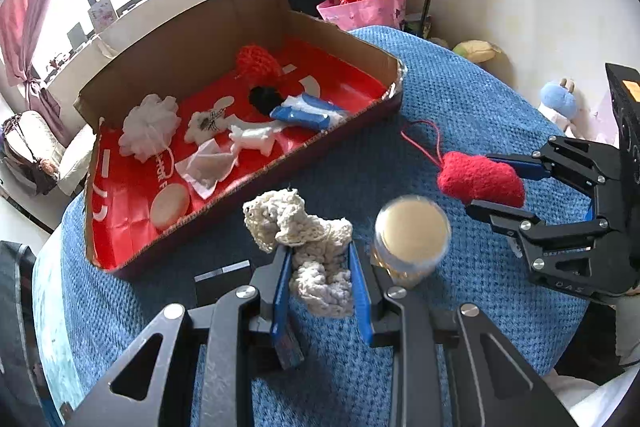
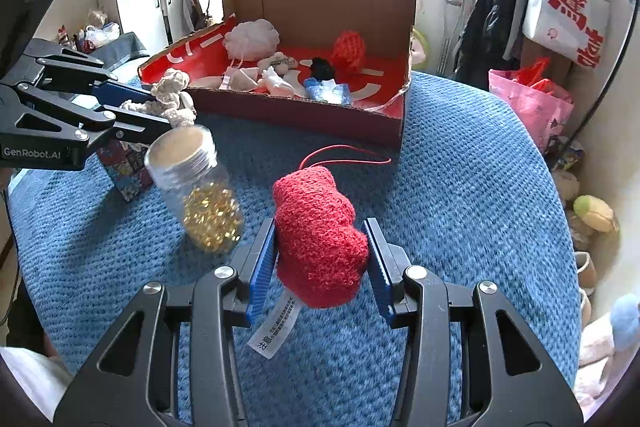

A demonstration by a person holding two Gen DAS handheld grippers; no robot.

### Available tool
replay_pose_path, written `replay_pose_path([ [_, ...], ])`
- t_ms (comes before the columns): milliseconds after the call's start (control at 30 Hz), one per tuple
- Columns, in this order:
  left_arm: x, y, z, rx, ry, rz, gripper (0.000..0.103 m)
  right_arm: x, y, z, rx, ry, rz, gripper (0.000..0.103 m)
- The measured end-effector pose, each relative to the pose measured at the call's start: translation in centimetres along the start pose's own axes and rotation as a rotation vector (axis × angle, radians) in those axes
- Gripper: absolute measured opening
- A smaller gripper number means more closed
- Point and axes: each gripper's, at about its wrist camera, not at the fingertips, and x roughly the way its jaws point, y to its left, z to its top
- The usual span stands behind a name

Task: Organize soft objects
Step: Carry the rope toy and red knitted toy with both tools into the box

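L hand-held gripper (image 1: 320, 267) clamps cream knit (image 1: 304, 239), R (image 2: 320, 259) clamps red plush (image 2: 318, 239); jar (image 2: 196, 187) nearby, could tip if clipped en route to box (image 1: 340, 39).

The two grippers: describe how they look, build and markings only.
The left gripper and right gripper match: black angular linkage frames with triangular cut-outs, silver round rivets, and blue ribbed pads on the fingers. The left one's side reads "GenRobot.AI" in white; a black camera block tops each. No cables or sleeves are clearly visible.
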Motion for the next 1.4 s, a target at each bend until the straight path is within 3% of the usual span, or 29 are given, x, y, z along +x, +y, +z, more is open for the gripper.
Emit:
replay_pose_path([
  [267, 0.4, 1.8, 2.3, -0.024, -0.022, -0.090, 0.029, 1.3, -1.2, 2.7, 0.028, 0.010, 0.064, 0.041],
  [600, 0.8, 5.7, 5.9, -0.101, -0.085, -0.225, 0.029, 2.8, -1.9, 8.9, 0.038, -0.028, 0.096, 0.041],
  [800, 3.4, 9.1, 9.9, -0.134, -0.098, -0.251, 0.029, 6.5, -2.4, 13.7, 0.014, 0.017, 0.029, 0.041],
  [967, 7.4, 12.1, 13.2, -0.186, -0.058, -0.263, 0.029, 10.4, -2.2, 16.7, -0.026, 0.076, -0.061, 0.041],
  [1200, 13.9, 14.8, 15.9, -0.258, 0.038, -0.233, 0.029, 14.5, -2.4, 18.0, -0.052, 0.165, -0.130, 0.041],
  [1400, 17.1, 15.2, 16.9, -0.289, 0.081, -0.234, 0.029, 17.2, -2.3, 18.2, -0.094, 0.248, -0.181, 0.041],
])
